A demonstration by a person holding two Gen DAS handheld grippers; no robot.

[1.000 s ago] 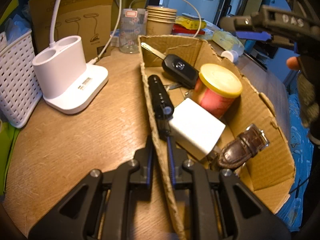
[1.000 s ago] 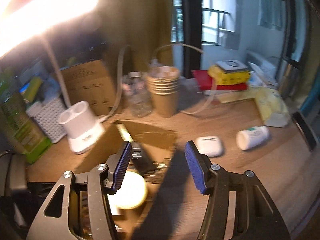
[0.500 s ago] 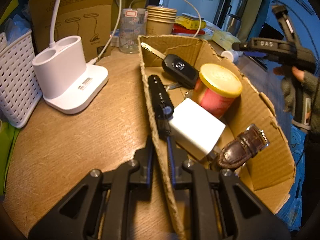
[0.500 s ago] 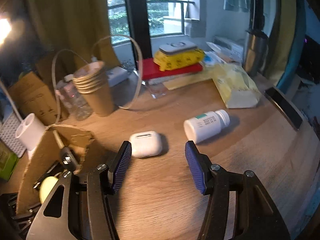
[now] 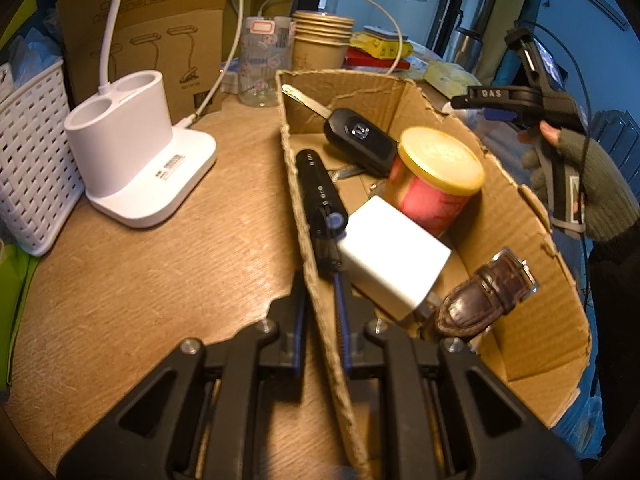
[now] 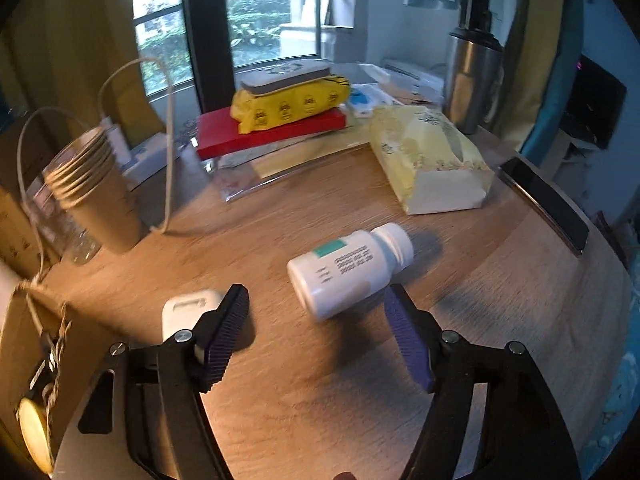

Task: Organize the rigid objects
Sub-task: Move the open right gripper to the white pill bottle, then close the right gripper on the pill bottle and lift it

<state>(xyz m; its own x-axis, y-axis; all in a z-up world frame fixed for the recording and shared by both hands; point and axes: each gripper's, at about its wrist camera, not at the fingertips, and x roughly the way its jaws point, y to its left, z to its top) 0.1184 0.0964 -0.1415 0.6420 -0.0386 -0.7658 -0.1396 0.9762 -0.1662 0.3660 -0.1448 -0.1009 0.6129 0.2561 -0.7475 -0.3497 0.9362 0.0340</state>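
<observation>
The left gripper [image 5: 320, 320] pinches the box [image 5: 532, 220] wall to steady it, while the right gripper [image 6: 316, 332] gapes wide just before the bottle [image 6: 348, 268].

A wood-grain desk [image 6: 328, 408] fills the foreground, its curved edge sweeping round to the right. Behind the desk stands a window [image 6: 256, 20] with a dark upright frame [image 6: 206, 32], a railing and green foliage outside letting in daylight, and a yellowish curtain [image 6: 80, 40] hangs left of that window. Right of the window is a pale wall [image 6: 392, 28], with blue fabric [image 6: 576, 20] further right.
</observation>
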